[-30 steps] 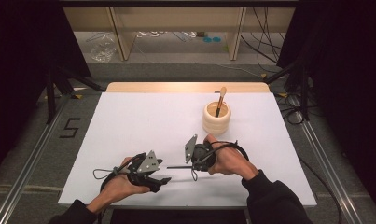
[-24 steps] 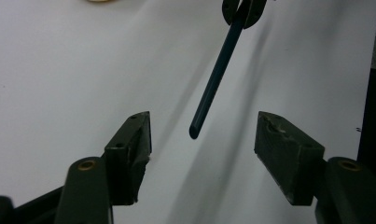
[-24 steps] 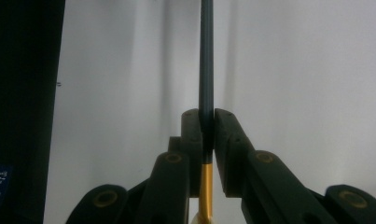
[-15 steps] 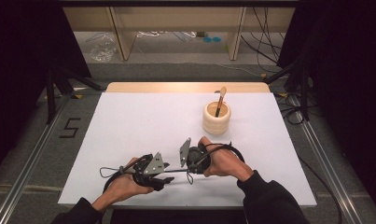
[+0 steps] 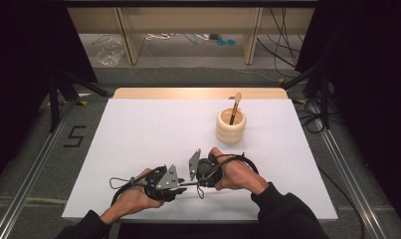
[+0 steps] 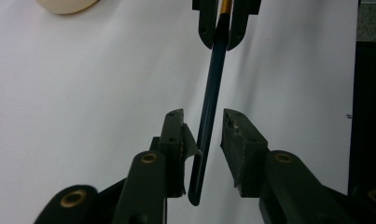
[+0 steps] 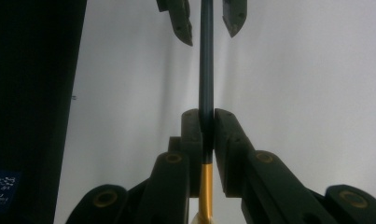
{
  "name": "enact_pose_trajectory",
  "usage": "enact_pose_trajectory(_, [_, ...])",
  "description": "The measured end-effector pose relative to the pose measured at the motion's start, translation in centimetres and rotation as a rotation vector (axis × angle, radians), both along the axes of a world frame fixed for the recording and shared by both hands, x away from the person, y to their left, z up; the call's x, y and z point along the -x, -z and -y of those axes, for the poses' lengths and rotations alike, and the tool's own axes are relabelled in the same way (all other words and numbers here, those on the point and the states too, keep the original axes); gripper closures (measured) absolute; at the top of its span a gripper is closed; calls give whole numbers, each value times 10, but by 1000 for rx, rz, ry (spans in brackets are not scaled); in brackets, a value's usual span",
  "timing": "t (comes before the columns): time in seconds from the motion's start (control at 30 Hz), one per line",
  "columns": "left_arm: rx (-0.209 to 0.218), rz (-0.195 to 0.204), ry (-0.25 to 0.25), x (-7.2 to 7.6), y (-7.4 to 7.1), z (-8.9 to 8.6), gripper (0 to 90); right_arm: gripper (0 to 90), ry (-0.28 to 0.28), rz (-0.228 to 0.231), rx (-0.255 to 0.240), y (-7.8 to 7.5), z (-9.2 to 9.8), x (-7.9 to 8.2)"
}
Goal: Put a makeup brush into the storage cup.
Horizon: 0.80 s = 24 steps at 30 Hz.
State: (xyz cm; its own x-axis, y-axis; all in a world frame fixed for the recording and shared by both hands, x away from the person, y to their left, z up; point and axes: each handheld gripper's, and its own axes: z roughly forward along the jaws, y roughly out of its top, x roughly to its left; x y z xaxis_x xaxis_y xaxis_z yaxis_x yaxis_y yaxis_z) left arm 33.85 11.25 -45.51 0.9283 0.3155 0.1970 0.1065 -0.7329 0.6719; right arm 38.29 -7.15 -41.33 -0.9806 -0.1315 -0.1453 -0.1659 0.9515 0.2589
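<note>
A brush with a dark blue handle (image 6: pixel 209 107) and a gold ferrule (image 7: pixel 205 186) is held level above the white table, near its front edge. My right gripper (image 7: pixel 205 114) is shut on the handle just ahead of the ferrule. Facing it, my left gripper (image 6: pixel 202 116) has the handle's free end between its jaws. These have just been closing: the handle lies near one pad, with a gap to the other. In the high view the left gripper (image 5: pixel 179 187) and right gripper (image 5: pixel 198 180) meet tip to tip with the brush (image 5: pixel 189 183) between them.
A cream ribbed holder (image 5: pixel 231 127) stands at the right middle of the white table (image 5: pixel 153 129), with another brush (image 5: pixel 235 107) upright in it. Its edge shows in the left gripper view (image 6: pixel 66 4). Shelving and cables lie beyond the far edge.
The right hand has brought the brush leftward to the left gripper, so the handle's end now lies between the left jaws. Those jaws have narrowed around it.
</note>
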Motion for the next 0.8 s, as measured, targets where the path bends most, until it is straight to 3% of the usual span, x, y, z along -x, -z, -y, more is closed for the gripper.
enact_pose_trajectory(0.43, [-17,0,23,0,0,2,794,834,-8,7,3,1,-3,3])
enact_pose_trajectory(0.8, [-29,-1,37,0,1,3,818,834,-21,20,13,0,-4,4])
